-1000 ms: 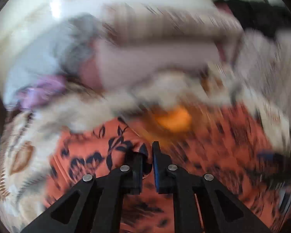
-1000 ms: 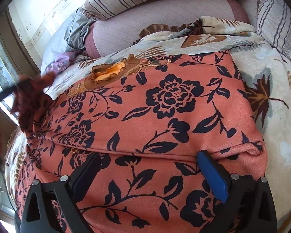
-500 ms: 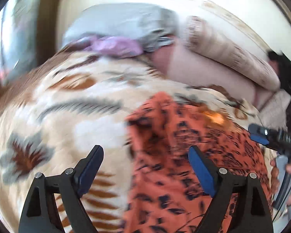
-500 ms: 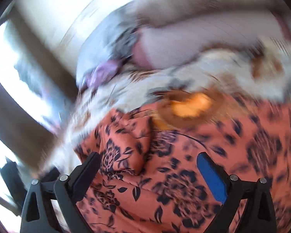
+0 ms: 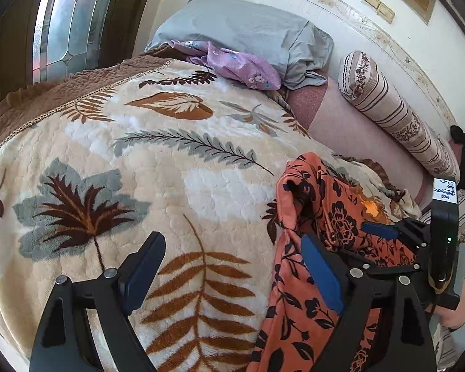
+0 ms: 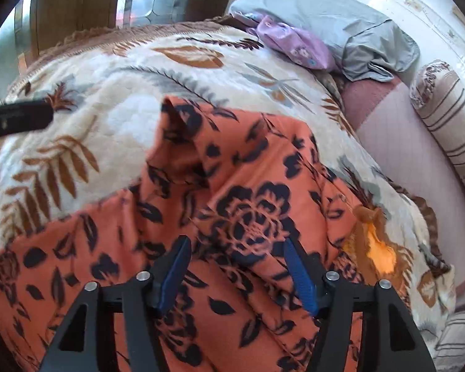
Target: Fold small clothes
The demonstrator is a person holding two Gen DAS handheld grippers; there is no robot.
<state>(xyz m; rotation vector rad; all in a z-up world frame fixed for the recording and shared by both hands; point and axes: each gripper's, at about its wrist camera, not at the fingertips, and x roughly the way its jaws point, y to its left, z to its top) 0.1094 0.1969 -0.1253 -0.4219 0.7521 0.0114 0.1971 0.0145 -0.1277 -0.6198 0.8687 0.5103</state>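
While the orange garment [image 6: 232, 204] lies rumpled on the blanket [image 5: 139, 167], half folded at best, your left gripper [image 5: 232, 272] hangs wide and empty beside it; your right gripper [image 6: 237, 274] is closing over a ridge, not yet pinching.

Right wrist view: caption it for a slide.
Right gripper closing over the rumpled orange floral garment on the leaf-print blanket.

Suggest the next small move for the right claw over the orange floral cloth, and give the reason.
Probably finish closing the right claw on the raised fold of the orange floral garment. Its jaws are closing with that ridge of cloth between them, not yet pinched, while the left claw stands open over the leaf-print blanket, holding nothing.
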